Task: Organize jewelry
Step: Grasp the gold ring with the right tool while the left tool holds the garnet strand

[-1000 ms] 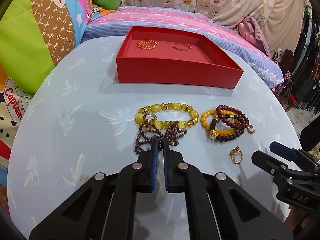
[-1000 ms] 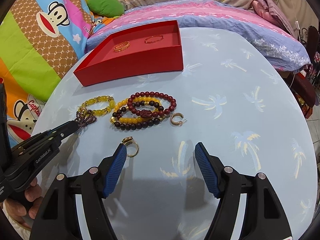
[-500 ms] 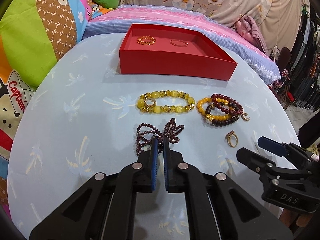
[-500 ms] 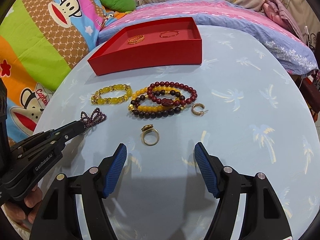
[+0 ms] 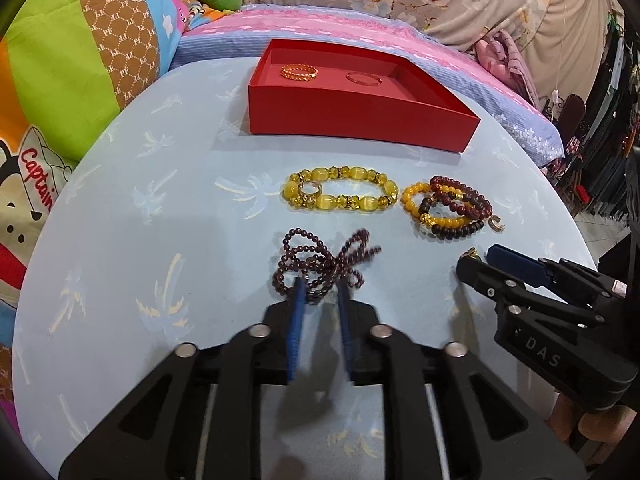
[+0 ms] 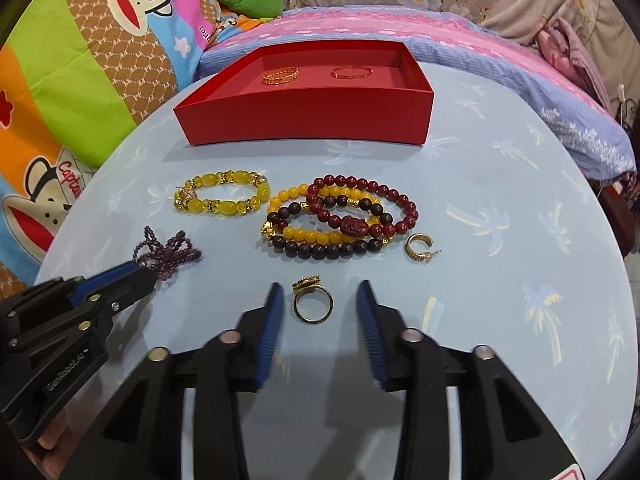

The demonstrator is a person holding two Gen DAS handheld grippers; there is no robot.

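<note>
Left wrist view: left gripper (image 5: 319,294) with jaws parted narrowly, tips at the near edge of the purple bead strand (image 5: 325,263), which lies bunched on the pale blue surface (image 5: 160,240); contact with the pads cannot be judged. Beyond it, yellow bead bracelet (image 5: 342,194), then the red tray (image 5: 360,120) holding 2 gold bangles (image 5: 299,71). Stacked bracelets (image 5: 448,210) lie to the right. Right wrist view: right gripper (image 6: 320,304) with jaws wide, gold ring (image 6: 312,300) flat on the surface between the tips, touching neither. Gold ear cuff (image 6: 419,247) sits just right of the stacked bracelets.
</note>
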